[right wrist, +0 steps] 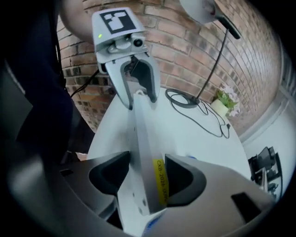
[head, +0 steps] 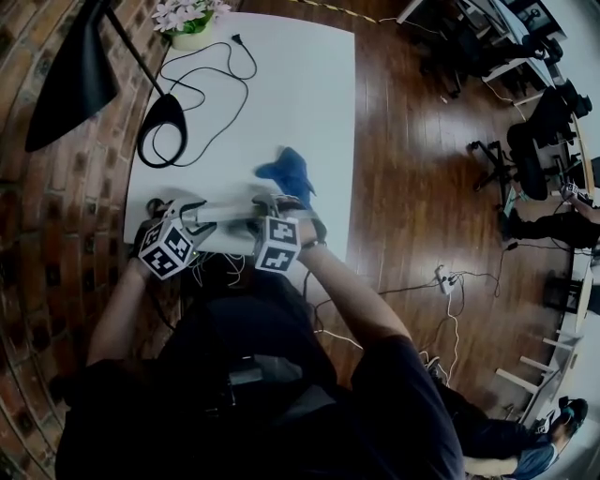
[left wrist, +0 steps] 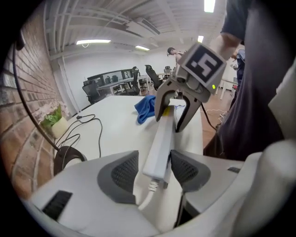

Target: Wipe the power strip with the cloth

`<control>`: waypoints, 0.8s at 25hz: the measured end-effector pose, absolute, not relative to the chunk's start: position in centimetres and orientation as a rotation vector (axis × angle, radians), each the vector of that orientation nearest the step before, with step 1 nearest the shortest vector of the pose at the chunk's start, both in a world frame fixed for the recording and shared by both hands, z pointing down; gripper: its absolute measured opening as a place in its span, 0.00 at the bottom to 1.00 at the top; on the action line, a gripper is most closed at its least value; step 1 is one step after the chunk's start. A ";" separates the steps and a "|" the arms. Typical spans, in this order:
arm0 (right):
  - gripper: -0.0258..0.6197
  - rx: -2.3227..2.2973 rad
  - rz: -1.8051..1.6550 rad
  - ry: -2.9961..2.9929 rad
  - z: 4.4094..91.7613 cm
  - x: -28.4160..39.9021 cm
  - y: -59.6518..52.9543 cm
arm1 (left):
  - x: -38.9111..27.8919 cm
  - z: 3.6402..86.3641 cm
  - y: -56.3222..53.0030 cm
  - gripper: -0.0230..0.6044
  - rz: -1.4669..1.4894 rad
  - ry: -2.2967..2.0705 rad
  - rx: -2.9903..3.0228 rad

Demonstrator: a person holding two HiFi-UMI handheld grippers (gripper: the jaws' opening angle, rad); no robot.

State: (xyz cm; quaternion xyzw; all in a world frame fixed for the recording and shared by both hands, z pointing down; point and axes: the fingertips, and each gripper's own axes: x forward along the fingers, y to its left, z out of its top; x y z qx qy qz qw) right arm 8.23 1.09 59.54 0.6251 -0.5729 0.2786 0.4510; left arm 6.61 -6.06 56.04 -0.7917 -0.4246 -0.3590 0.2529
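Observation:
A long white power strip (head: 232,214) is held off the white table (head: 291,94) near its front edge, one end in each gripper. My left gripper (left wrist: 155,172) is shut on the cable end of the power strip (left wrist: 162,139), and its white cord hangs down below the jaws. My right gripper (right wrist: 141,178) is shut on the other end of the power strip (right wrist: 144,148), by a yellow label. In the head view the left gripper (head: 194,216) and right gripper (head: 272,206) face each other. A crumpled blue cloth (head: 289,173) lies on the table just behind the right gripper, with nothing touching it.
A black desk lamp (head: 75,75) with its round base (head: 161,127) and a looping black cable (head: 202,84) take up the far left of the table. A flower pot (head: 192,23) stands at the back. Brick wall on the left; wooden floor, office chairs (head: 534,141) on the right.

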 end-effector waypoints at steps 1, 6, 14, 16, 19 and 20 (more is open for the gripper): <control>0.43 1.527 0.654 -1.396 59.7 8.2 1.2 | 6.8 55.3 -5.8 0.41 -0.991 -1.176 -2.181; 0.41 1.440 0.491 -1.295 60.2 7.5 1.8 | 6.0 54.8 -5.6 0.42 -1.129 -1.297 -2.090; 0.41 1.469 0.463 -1.245 60.2 7.2 2.1 | 5.0 56.2 -5.9 0.34 -1.180 -1.297 -2.093; 0.41 1.481 0.481 -1.245 60.3 7.3 2.0 | 5.2 56.4 -6.0 0.34 -1.185 -1.292 -2.118; 0.42 1.487 0.523 -1.254 60.3 7.6 2.0 | 5.8 57.2 -6.6 0.35 -1.203 -1.294 -2.157; 0.43 1.487 0.535 -1.255 60.4 7.7 1.9 | 5.9 57.3 -6.8 0.35 -1.214 -1.298 -2.168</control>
